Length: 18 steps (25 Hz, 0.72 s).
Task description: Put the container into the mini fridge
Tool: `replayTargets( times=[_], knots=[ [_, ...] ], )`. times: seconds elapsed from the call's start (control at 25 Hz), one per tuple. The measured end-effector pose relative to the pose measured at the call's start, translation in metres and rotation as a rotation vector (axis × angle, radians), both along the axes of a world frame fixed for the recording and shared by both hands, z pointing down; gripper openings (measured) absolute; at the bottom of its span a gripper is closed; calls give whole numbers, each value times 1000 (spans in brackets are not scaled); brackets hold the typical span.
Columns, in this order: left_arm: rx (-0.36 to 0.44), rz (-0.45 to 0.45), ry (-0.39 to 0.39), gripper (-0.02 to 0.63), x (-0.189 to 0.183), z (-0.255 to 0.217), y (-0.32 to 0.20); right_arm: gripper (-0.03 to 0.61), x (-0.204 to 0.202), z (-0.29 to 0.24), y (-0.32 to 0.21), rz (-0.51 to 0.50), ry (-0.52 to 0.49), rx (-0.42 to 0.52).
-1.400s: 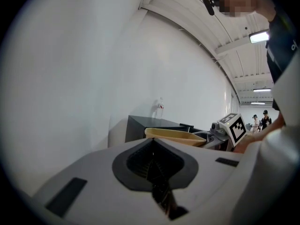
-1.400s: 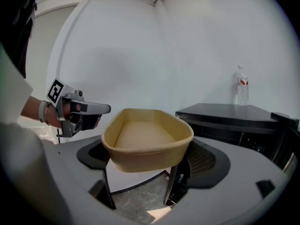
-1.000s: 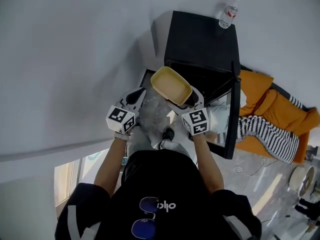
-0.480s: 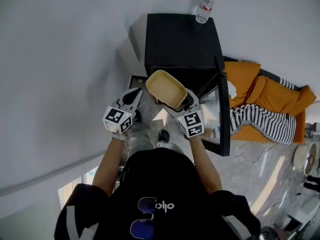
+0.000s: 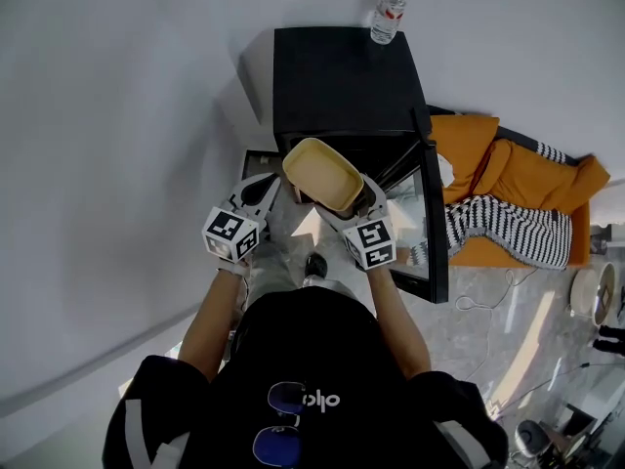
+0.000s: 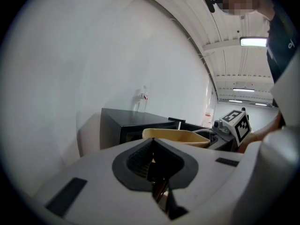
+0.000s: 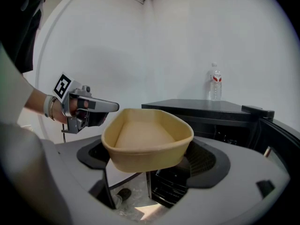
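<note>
Person: black top; both forearms reach forward, one gripper in each hand.
Left gripper (image 5: 266, 190): jaws pressed together with nothing between them. It hangs in the air just left of the container, apart from it, and points toward the fridge.
Right gripper (image 5: 349, 207): jaws closed against the near end of the container, one dark pad on each side wall. It holds the container up off the floor.
Container (image 5: 323, 174): tan, oblong tub with rounded corners, open side up and roughly level. It is in the air in front of the fridge opening, its far end close to the top front edge of the cabinet. It is not inside the fridge.
Mini fridge (image 5: 342, 78): black cabinet standing on the floor against the white wall.
Fridge door (image 5: 437, 225): swung wide open on the person's right, seen nearly edge-on, with a glass panel.
Water bottle (image 5: 384, 18): clear with a red label, upright on the far right corner of the fridge top.
Orange cushion (image 5: 508, 191): on the floor right of the door, with a black-and-white striped cloth (image 5: 500, 231) lying against it.
</note>
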<state>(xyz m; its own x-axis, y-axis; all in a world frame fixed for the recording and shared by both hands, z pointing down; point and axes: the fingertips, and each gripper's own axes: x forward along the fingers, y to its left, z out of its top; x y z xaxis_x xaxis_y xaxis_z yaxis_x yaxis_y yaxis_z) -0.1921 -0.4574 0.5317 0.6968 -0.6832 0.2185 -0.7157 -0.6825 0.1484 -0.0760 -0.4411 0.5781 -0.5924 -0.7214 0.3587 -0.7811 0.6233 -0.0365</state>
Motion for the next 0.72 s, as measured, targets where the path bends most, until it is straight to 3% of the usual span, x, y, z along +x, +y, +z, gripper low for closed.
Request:
replayTargets(
  times=[0.32, 0.72],
  knots=[
    [-23, 40, -1, 8, 7, 11, 7, 505, 5, 13, 10, 26, 14, -27],
    [-63, 141, -2, 8, 43, 40, 26, 505, 37, 47, 38, 96, 38, -95]
  ],
)
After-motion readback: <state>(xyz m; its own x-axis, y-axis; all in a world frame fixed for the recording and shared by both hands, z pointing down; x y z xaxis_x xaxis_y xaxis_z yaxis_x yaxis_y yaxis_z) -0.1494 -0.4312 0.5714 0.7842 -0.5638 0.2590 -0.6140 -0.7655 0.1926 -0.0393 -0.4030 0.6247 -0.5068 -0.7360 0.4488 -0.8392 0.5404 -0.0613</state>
